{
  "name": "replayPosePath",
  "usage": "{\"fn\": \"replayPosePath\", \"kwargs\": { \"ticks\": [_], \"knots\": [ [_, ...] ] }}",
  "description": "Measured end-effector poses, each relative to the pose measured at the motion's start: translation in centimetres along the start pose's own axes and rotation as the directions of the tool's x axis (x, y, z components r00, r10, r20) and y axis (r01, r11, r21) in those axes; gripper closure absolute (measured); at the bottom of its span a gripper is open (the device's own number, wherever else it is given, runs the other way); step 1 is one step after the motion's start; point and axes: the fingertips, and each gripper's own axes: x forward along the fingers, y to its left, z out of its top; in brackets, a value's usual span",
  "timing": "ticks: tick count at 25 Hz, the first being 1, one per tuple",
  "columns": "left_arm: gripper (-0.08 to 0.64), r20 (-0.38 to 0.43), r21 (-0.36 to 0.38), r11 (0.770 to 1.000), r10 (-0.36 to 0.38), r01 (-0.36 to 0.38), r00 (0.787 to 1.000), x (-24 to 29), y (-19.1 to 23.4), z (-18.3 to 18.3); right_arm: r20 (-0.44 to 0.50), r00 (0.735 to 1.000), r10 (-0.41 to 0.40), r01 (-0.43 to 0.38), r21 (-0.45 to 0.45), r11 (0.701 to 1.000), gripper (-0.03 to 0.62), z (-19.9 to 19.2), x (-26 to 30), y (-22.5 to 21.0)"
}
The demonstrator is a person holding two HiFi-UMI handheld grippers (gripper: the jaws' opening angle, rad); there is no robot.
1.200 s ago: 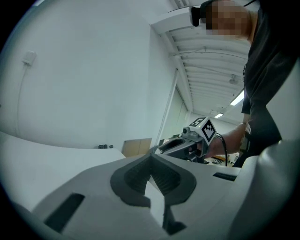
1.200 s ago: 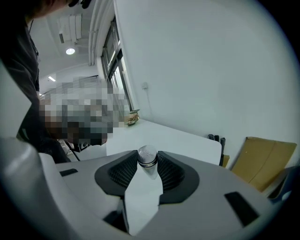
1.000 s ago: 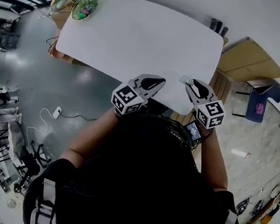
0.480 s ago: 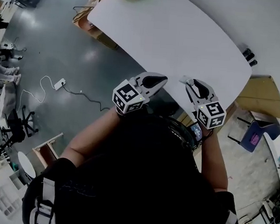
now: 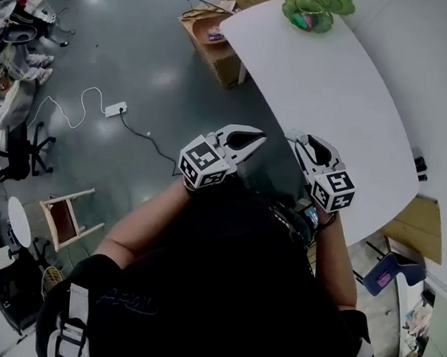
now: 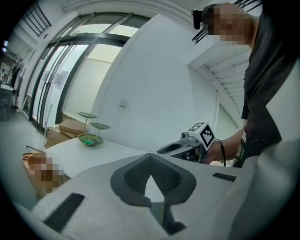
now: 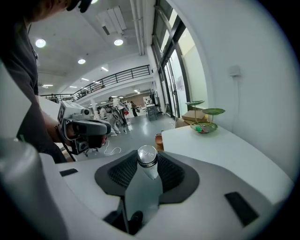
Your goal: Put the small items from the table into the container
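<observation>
Right gripper view alone shows the right gripper (image 7: 148, 161) clamping a silver-capped bottle (image 7: 146, 180) — left gripper (image 6: 151, 159) closed, empty; green dish (image 5: 308, 12) at 1 o'clock.

Glossy grey floor (image 5: 140, 54), white wall (image 6: 154, 84), tall windows (image 6: 61, 79).

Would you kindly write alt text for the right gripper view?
The right claw grips a small silver-capped item. Beyond it, a white table carries a green tiered dish at its far end; the left claw hovers at left.
</observation>
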Motion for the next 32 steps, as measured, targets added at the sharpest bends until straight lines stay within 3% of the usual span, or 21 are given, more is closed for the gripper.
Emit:
{"fn": "replayPosePath", "kwargs": {
  "ticks": [4, 8, 16, 20, 24, 27, 32],
  "knots": [
    [0.555, 0.043, -0.024, 0.994, 0.110, -0.109, 0.993, -6.0, 5.0, 0.5, -0.005, 0.997, 0.083, -0.083, -0.043, 0.996, 0.450, 3.1, 6.2, 4.0],
    [0.555, 0.078, -0.065, 0.973, 0.225, -0.220, 0.971, -11.0, 8.9, 0.4, -0.039, 0.983, 0.179, -0.182, -0.098, 0.978, 0.451, 4.9, 11.5, 7.3],
    [0.555, 0.088, -0.163, 0.894, 0.435, -0.418, 0.896, -16.8, 15.2, -1.4, -0.117, 0.923, 0.366, -0.381, -0.145, 0.913, 0.449, 6.5, 21.2, 10.1],
    [0.555, 0.078, -0.167, 0.872, 0.477, -0.461, 0.875, -16.2, 18.7, 0.0, -0.122, 0.902, 0.414, -0.429, -0.154, 0.890, 0.449, 8.6, 24.6, 8.5],
    [0.555, 0.073, -0.135, 0.882, 0.463, -0.452, 0.883, -13.4, 22.2, 2.6, -0.089, 0.910, 0.404, -0.414, -0.181, 0.892, 0.451, 12.1, 26.8, 4.9],
    [0.555, 0.064, -0.126, 0.906, 0.413, -0.403, 0.908, -9.4, 24.3, 4.3, -0.067, 0.929, 0.363, -0.369, -0.169, 0.914, 0.449, 13.5, 27.1, 0.4],
    [0.555, 0.052, -0.112, 0.947, 0.308, -0.301, 0.950, -2.5, 27.1, 6.8, -0.034, 0.962, 0.272, -0.274, -0.067, 0.959, 0.451, 14.3, 26.5, -7.4]
  ]
}}
